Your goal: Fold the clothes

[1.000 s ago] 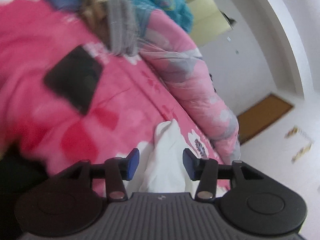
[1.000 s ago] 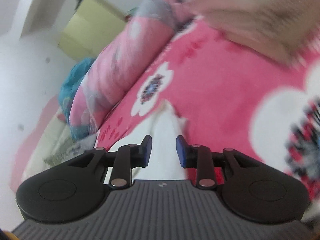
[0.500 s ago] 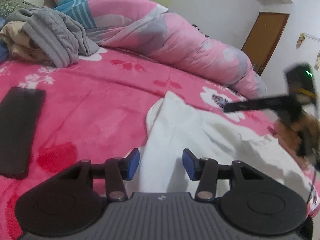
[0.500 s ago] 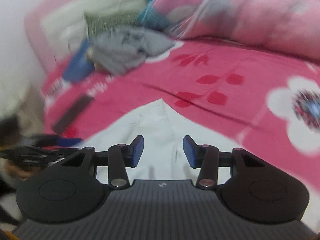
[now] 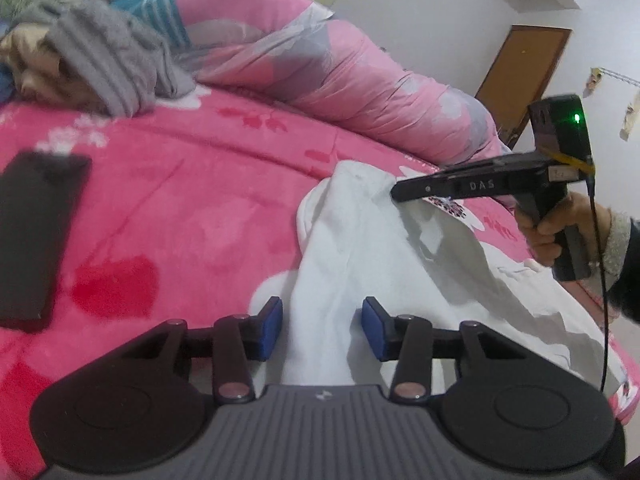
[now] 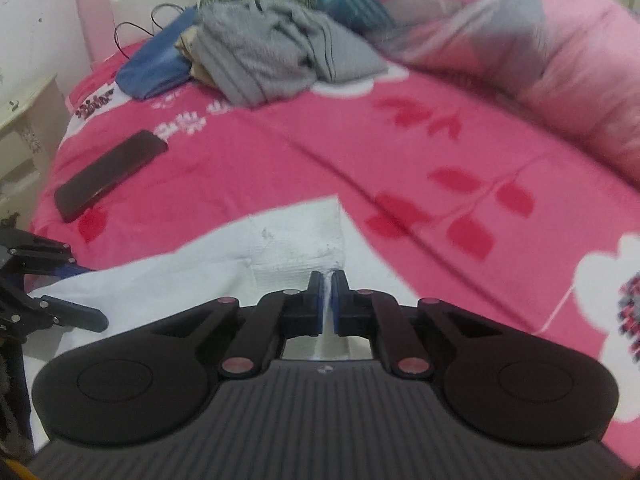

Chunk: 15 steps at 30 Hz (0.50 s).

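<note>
Bed covered by a pink blanket printed with red leaves and white flowers. Lying directly on it: a white garment directly ahead of the left gripper; a dark phone, flat, to that gripper's left; a heap of grey, tan and blue clothes far ahead; a rolled pink quilt along the far edge.

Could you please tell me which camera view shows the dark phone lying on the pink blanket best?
The right wrist view: the phone lies whole and unobstructed on the pink blanket, its full outline visible. In the left wrist view the phone sits at the left edge, larger but cut off by the frame.
</note>
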### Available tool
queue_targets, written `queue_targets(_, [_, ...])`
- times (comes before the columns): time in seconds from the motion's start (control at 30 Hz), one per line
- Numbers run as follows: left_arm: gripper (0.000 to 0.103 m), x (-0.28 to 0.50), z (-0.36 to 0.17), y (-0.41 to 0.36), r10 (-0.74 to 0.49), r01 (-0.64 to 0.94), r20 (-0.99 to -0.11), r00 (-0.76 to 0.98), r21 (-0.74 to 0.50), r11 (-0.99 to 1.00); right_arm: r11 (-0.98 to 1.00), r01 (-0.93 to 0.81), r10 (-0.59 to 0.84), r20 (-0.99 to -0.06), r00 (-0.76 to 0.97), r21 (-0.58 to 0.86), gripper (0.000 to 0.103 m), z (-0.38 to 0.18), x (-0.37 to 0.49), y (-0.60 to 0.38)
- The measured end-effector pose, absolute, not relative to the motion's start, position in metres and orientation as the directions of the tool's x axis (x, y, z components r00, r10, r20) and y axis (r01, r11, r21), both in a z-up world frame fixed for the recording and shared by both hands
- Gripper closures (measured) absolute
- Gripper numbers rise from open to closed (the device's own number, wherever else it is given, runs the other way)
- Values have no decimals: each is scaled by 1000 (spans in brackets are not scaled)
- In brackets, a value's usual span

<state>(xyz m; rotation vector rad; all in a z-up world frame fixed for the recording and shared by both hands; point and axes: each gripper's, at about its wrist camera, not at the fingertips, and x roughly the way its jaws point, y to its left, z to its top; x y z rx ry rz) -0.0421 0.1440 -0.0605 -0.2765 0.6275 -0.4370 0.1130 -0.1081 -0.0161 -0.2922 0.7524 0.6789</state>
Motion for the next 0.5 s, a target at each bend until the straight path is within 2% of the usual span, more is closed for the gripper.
queue_targets(0.1, [61, -48, -56, 143, -475, 335, -478, 739, -351, 874, 740, -668, 444, -688, 574, -79, 101, -3, 110, -100])
queue_targets(0.2, [81, -49, -56, 148, -490, 340, -469, 735, -371, 864, 727, -675, 446, -660, 605, -127, 101, 11, 113, -88])
queue_targets(0.27, [85, -48, -58, 151, -497, 337, -469, 730, -385, 859, 717, -682, 454, -647, 612, -142, 101, 17, 117, -80])
queue_targets(0.37, [86, -46, -59, 157, -512, 334, -473, 717, -411, 848, 710, -688, 454, -648, 612, -152, 101, 14, 127, -71])
queue_targets(0.5, [74, -45, -60, 165, -544, 350, -470, 695, -440, 827, 710, -688, 454, -652, 608, -148, 101, 7, 137, -62])
